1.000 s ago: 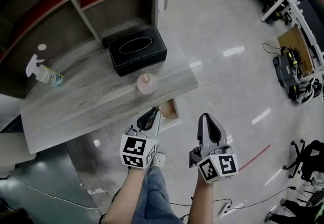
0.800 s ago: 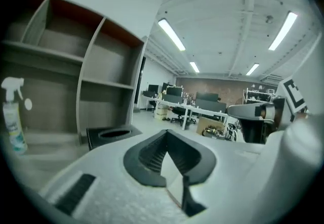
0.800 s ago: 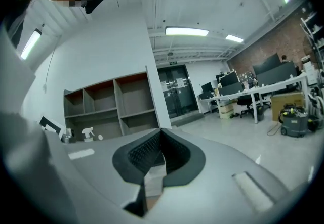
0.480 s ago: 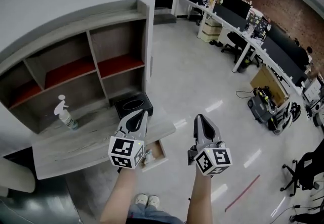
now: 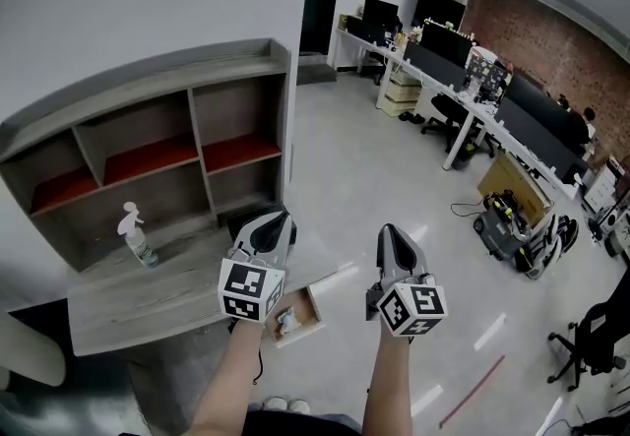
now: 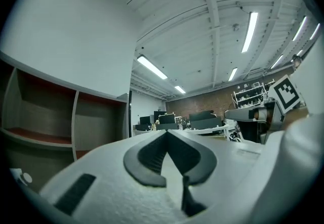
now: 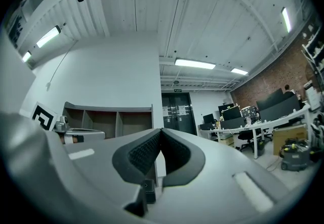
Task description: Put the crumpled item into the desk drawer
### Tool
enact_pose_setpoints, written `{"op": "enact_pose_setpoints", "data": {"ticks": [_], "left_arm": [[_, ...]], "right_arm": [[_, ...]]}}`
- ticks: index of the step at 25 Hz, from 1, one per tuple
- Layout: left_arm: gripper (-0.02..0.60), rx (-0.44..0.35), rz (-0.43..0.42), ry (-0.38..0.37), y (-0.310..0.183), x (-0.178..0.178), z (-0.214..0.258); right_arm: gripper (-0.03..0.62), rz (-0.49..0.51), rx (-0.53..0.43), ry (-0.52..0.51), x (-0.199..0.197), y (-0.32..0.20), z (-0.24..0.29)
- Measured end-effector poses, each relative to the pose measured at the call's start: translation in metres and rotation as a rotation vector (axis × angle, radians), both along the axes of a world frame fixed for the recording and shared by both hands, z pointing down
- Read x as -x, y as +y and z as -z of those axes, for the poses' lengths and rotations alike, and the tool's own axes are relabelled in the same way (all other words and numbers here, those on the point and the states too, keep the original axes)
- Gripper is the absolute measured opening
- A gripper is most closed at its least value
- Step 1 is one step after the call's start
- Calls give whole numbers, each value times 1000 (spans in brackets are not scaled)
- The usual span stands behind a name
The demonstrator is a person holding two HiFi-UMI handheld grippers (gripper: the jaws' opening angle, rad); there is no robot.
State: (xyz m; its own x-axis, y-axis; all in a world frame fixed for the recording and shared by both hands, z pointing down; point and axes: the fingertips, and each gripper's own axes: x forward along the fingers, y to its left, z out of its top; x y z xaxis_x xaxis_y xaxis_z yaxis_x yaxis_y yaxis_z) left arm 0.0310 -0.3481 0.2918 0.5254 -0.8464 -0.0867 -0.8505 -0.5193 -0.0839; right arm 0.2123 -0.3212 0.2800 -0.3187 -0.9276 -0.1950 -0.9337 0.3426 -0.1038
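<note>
The grey wooden desk (image 5: 128, 306) lies low at the left in the head view. Its small drawer (image 5: 311, 310) stands pulled out below my left gripper, with a small pale crumpled lump (image 5: 284, 319) in it. Both grippers are held up high in front of me, well above the desk, pointing out into the room. My left gripper (image 5: 279, 216) (image 6: 166, 132) is shut, tips together, nothing between them. My right gripper (image 5: 387, 229) (image 7: 161, 131) is also shut and empty. A black box on the desk is mostly hidden behind the left gripper.
A spray bottle (image 5: 138, 239) stands on the desk in front of a grey shelf unit (image 5: 167, 144) with red-lined compartments. Office desks with monitors (image 5: 443, 60) and chairs line the right side. A cart-like machine (image 5: 507, 227) stands on the glossy floor.
Both grippers have risen from near the drawer to chest height. The head view has swung up from the desk top to the room. The left jaws, slightly apart before, are now together.
</note>
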Motion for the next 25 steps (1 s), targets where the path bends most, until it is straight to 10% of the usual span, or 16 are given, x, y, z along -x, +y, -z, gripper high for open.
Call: {"op": "enact_pose_setpoints", "data": {"ticks": [25], "left_arm": [[3, 22, -12, -29, 22, -9, -17]], "right_arm": [[11, 8, 50, 18, -1, 19, -16]]}}
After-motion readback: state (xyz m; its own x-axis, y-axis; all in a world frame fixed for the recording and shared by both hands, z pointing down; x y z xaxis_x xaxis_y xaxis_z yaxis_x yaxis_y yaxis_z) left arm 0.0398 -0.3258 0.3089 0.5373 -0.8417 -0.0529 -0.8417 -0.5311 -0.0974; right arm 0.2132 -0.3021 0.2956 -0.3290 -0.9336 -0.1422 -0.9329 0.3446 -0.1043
